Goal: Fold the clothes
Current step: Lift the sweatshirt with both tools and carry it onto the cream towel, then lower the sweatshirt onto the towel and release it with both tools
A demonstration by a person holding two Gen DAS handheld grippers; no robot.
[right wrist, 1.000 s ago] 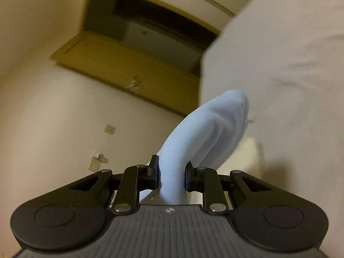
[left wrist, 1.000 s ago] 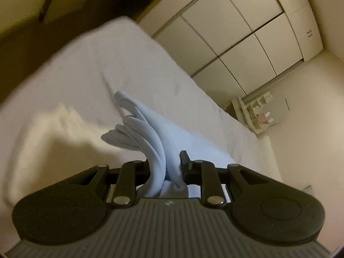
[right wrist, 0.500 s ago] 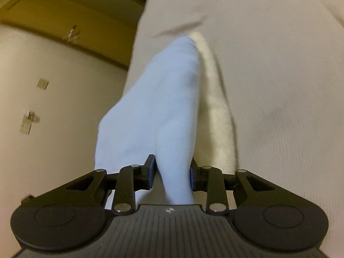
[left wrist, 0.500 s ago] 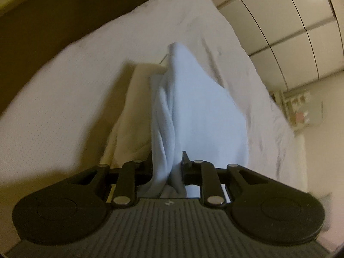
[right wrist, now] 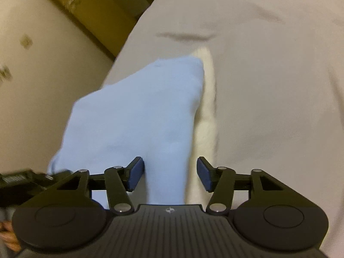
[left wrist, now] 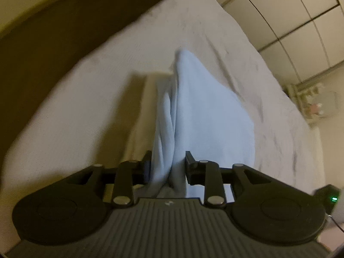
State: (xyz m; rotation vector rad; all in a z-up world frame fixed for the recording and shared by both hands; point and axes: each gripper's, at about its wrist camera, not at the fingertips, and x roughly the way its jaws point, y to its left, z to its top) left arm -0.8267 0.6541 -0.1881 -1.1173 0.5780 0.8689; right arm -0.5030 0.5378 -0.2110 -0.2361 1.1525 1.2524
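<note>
White bed [left wrist: 90, 99], cupboard wall [left wrist: 301, 32] beyond.

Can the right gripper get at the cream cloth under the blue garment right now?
Probably not yet: the blue garment sits between the opening right gripper, covering most of the cream cloth.

Bed sheet [left wrist: 90, 99] lay bare and flat to left of light blue garment [left wrist: 206, 116]; open passage there out to mattress edge. Cream cloth [right wrist: 206, 116] lay under and beside garment, low, slight rise only. Wardrobe doors [left wrist: 296, 25] stood well beyond far side of bed. Cluttered shelf unit [left wrist: 309, 103] stood near bed corner. In right view, sheet [right wrist: 275, 81] ran wide and bare to right; wall [right wrist: 43, 86] closed off left side just past bed edge.
</note>
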